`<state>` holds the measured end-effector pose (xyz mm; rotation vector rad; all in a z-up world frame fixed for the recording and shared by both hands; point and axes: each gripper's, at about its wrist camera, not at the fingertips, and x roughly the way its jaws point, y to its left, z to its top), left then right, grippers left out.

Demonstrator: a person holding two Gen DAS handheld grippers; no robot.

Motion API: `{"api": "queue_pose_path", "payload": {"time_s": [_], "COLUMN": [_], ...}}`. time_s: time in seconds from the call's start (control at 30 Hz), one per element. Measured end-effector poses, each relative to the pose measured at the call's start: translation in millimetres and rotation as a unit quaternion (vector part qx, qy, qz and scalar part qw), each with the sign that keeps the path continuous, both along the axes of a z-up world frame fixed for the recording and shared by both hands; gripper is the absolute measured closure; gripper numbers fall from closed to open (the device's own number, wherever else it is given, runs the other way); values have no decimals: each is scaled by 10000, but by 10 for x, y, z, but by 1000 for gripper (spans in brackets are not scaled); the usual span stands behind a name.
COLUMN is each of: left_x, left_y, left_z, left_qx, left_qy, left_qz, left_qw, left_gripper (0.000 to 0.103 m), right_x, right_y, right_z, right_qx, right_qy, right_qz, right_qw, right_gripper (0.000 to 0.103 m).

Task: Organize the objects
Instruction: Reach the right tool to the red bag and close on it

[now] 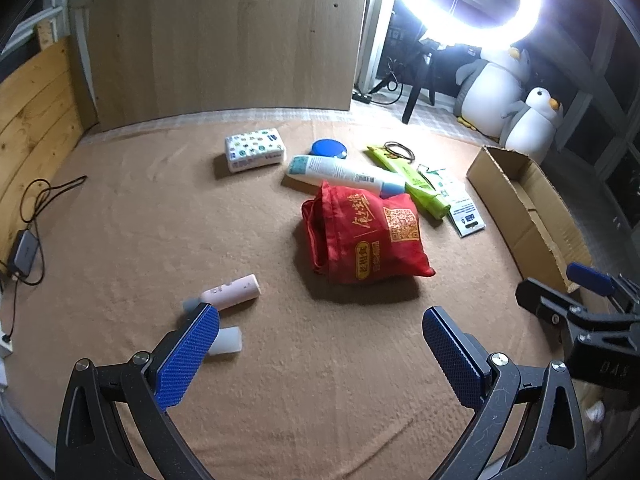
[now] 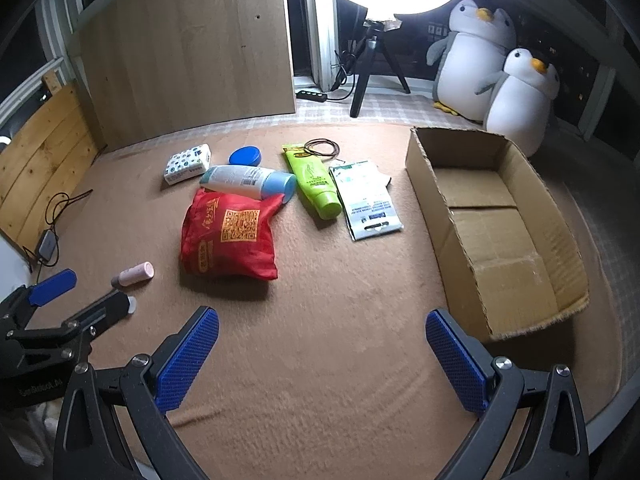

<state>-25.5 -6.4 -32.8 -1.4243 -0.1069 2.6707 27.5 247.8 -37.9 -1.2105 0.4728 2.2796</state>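
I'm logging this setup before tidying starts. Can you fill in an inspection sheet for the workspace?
Surface: tan blanket, bare near the grippers.
Job's things: red bag, white bottle, green tube, tissue pack, blue lid, white packet, hair ties, pink bottle, all lying loose; cardboard box open, nothing inside.
Clutter: small clear cap by the pink bottle.
Grippers: left gripper and right gripper open, holding nothing.
Cables: black cord with adapter at left edge.
Surroundings: ring light, two plush penguins, wooden panel.
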Motion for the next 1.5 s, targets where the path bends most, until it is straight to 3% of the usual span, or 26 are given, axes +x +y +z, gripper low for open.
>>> {"api": "queue_pose_path", "payload": {"time_s": [0.37,0.63,0.97,1.33,1.5], "left_x": [-389,-684,-969,-1104,-1132], "left_y": [-17,-1,-2,34,40], "left_z": [-310,-448,-651,-795,-842], "left_qx": [302,314,610,1021,1358], "left_qy": [-282,-350,-627,-870,-965], "left_qz": [-128,-260,-412,-531,-641], "left_qw": [9991,9986,9953,9895,9839], "left_gripper": [0,0,3,9,21], "right_x": [-414,-768,-1215,-1408,-1464], "right_y": [270,483,507,548,520], "right_z": [-174,-323,-617,-870,-926], "right_qx": [-362,-1087,-1560,-2145,-2432], "right_qy": [87,195,-92,-237,-190], "right_qz": [246,337,600,689,814], "right_qw": [9990,9933,9859,9740,9664], "right_gripper": [1,1,1,14,31]}}
